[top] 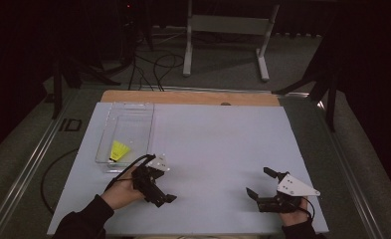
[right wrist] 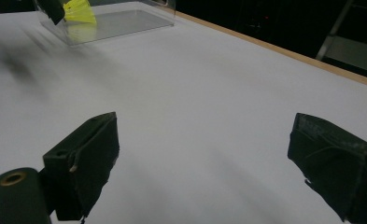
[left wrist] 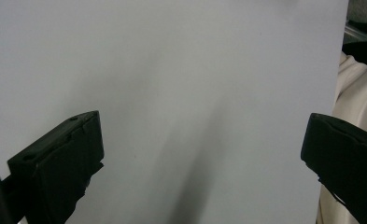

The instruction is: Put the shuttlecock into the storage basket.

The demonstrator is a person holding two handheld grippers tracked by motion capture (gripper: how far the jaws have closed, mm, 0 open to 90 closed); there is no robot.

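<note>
High view: both the left gripper (top: 164, 198) and the right gripper (top: 259, 183) hung gaping and empty over the near table (top: 218, 139), yellow shuttlecock (top: 118, 150) in the clear tray (top: 128, 112) far left.

Bare white table (top: 213, 144) between both grippers, clear tray (top: 126, 137) blocking far left

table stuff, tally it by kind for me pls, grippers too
yellow shuttlecock: 1
clear plastic box: 1
handheld grippers: 2, the left gripper and the right gripper, both open with nothing between the jaws
total: 4
</note>
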